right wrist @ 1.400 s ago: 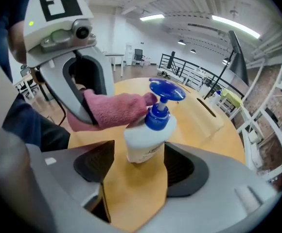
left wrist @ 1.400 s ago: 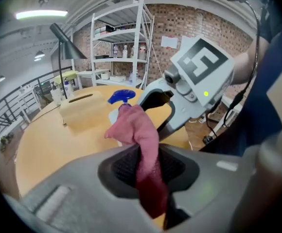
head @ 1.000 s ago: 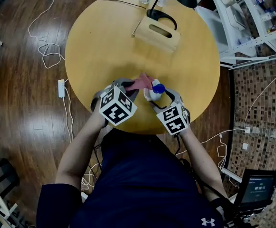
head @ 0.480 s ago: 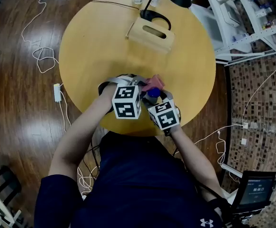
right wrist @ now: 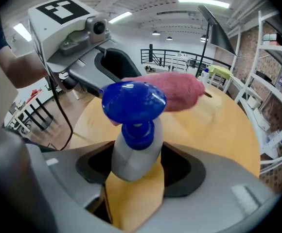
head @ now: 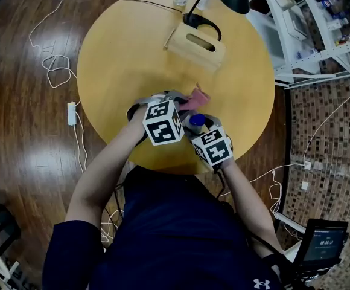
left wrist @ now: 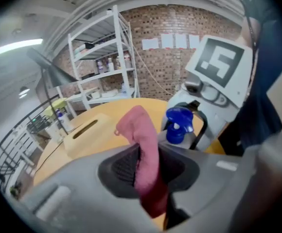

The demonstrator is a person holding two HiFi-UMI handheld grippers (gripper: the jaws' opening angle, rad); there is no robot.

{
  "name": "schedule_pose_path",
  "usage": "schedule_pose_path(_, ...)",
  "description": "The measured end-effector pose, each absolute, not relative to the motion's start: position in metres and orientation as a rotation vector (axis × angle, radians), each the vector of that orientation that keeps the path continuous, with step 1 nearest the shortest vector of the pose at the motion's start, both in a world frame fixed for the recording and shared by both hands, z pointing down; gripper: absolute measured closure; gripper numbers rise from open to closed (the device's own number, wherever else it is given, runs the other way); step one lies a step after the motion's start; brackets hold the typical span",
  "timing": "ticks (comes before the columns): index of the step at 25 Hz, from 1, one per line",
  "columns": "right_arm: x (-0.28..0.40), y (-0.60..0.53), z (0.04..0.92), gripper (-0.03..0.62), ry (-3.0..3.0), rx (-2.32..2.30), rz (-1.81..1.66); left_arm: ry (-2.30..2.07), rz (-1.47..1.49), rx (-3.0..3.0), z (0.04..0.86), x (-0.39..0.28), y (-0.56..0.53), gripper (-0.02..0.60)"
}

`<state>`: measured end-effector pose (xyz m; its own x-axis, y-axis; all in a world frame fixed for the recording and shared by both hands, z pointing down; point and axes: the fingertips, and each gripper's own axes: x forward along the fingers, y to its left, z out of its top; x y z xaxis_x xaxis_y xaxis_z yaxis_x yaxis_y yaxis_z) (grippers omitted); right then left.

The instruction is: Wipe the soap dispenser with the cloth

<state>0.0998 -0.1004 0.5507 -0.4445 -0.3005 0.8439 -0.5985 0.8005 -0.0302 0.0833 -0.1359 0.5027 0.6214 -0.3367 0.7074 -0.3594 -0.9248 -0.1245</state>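
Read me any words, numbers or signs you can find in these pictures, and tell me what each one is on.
No word reads clearly.
Small dark screen: pale digits, too small to read.
Dark blue shirt: a white logo, no letters.
White marker cubes: black square patterns, no words.
White sheets on the brick wall: too blurred.

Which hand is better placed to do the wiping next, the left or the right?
Left. The left gripper is shut on the pink cloth, close by the soap dispenser. The right gripper, whose jaws have just been closing, is busy holding the soap dispenser.
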Motion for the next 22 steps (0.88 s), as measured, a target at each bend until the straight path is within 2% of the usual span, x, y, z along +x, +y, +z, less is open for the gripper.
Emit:
schedule_pose_path(3,0.096,-0.099,0.551,0.306,-2.054,0.614,0.400,-0.432,1.293,2.857,0.507,0.090,-0.124,0.495)
schedule_pose_path(8,0.099,-0.098,0.555,0.307,-2.061,0.603,0.397,-0.449,1.319,2.823,0.508,0.081,-0.089,0.492)
schedule_pose_path(12,0.099,-0.097,0.555,0.310,-2.071,0.633,0.399,-0.565,1.231,2.747,0.510,0.082,-0.067,0.492)
schedule_pose_path(17,0.098,-0.100,0.553,0.310,-2.070,0.679,0.408,-0.911,1.030,2.501,0.509,0.072,-0.101,0.492)
schedule_pose_path(22,0.098,-0.104,0.557,0.312,-2.040,0.701,0.394,-0.691,1.051,2.552,0.507,0.092,-0.072,0.492)
